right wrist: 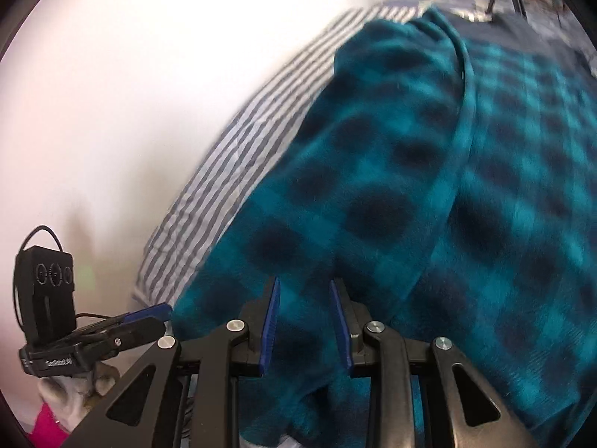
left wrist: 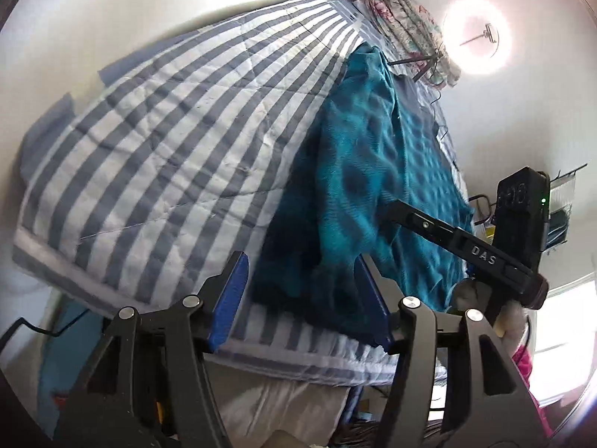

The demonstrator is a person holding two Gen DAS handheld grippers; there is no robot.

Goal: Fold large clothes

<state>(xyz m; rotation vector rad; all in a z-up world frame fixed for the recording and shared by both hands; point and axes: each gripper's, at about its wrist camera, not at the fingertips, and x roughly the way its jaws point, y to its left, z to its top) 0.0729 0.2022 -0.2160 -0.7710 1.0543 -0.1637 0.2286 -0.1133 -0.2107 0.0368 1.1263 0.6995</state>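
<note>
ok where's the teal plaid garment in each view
left wrist: the teal plaid garment runs up the right of centre, lying on the striped quilt.
right wrist: it fills the centre and right.
shared landmark: the striped quilt, left of the garment in both.

Looking down along the left gripper (left wrist: 300, 298) from the near edge of the bed, angled over the striped quilt (left wrist: 168, 142), taking in wall and ring light (left wrist: 477, 37). Right wrist view riding the right gripper (right wrist: 304, 321), pressed much closer, nearly filled by the teal plaid garment (right wrist: 373, 186). Shared by both: garment, quilt, and each other's gripper at the frame edge.
</note>
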